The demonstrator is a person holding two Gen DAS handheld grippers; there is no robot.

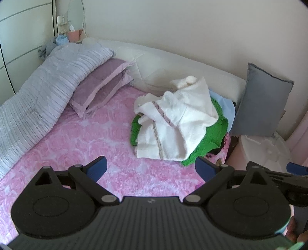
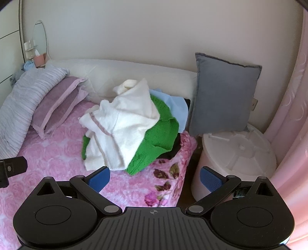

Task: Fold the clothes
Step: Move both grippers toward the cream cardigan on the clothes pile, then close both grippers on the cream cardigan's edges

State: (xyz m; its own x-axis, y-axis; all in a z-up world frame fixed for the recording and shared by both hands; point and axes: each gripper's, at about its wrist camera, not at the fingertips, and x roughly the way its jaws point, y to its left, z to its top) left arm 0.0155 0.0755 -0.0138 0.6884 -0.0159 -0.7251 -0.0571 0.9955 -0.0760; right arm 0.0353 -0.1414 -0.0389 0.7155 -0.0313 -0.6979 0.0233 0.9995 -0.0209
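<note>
Here we held both tongs, the left tongs [image 1: 151, 169] and the right tongs [image 2: 155, 178], spread wide and empty above the pink bed [image 1: 96, 134]. The white garment [image 1: 173, 123] lay crumpled on the green sweater [image 1: 213, 138]. We might have grabbed both together.

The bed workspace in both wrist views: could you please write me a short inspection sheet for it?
Surface: bed with pink blanket, bare in front.
Job's things: unfolded heap; cream garment on top, green knit under it, light blue cloth behind.
Clutter: purple pillows, rolled grey quilt, grey cushion against the wall.
Grippers: left gripper and right gripper open, empty, short of the heap.
Cables: nothing seen.
Surroundings: white bin, pink curtain, oval mirror.
</note>
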